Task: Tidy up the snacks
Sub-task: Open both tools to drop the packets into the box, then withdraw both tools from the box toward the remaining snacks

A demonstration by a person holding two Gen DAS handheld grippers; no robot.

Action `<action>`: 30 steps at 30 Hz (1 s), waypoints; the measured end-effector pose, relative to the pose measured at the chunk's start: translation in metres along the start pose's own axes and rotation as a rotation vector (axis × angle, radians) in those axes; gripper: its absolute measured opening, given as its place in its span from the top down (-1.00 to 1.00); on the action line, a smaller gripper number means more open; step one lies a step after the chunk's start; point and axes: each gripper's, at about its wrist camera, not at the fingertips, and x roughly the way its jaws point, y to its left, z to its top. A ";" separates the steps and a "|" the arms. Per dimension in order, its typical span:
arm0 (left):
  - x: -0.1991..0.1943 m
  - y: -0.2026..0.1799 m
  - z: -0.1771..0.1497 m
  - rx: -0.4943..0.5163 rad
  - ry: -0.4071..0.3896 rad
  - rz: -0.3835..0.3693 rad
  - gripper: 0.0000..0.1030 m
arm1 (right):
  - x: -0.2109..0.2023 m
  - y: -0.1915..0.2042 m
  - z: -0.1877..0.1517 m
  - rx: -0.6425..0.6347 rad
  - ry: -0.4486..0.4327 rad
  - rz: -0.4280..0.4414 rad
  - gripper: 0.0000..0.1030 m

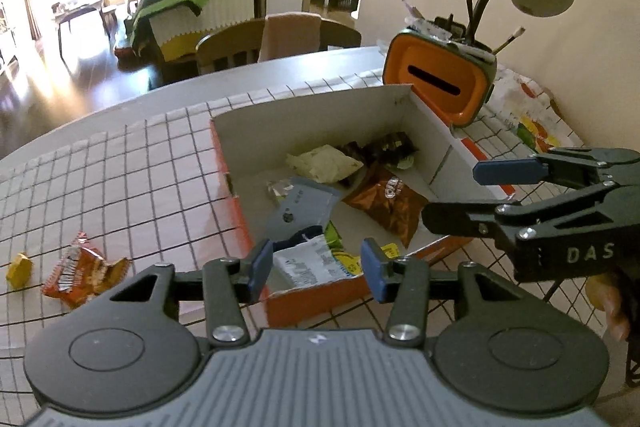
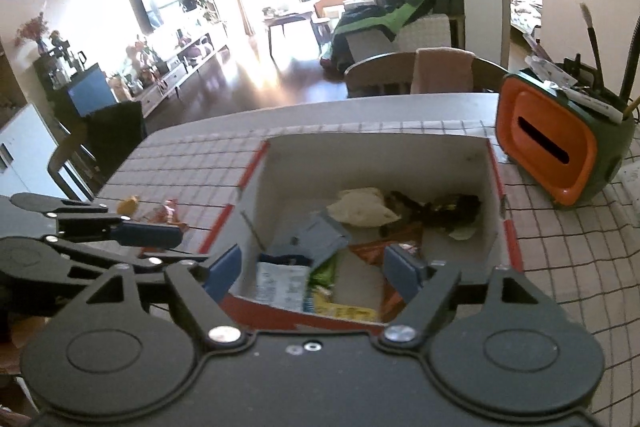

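One box (image 1: 312,115), two snacks (image 1: 82,269) outside, two grippers (image 1: 316,267), jaws empty

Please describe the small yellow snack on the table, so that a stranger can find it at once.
Start at the box on the checked cloth. Outside its left wall lies an orange wrapper; the yellow snack sits just beyond it. It is a small plain yellow lump, not a crinkled printed packet.

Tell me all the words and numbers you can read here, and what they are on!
"DAS": pale letters on the black body of the right gripper, seen from the left wrist camera.
Orange snack bag in the cardboard box: round logo, too blurred to read.
Red-orange candy wrapper on the checked tablecloth: white lettering, too blurred.
White and yellow packets in the box: print too small to read.
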 end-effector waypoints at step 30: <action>-0.080 0.163 -0.051 -0.051 -0.113 0.077 -0.64 | 0.054 0.155 0.003 -0.085 -0.050 0.058 -0.99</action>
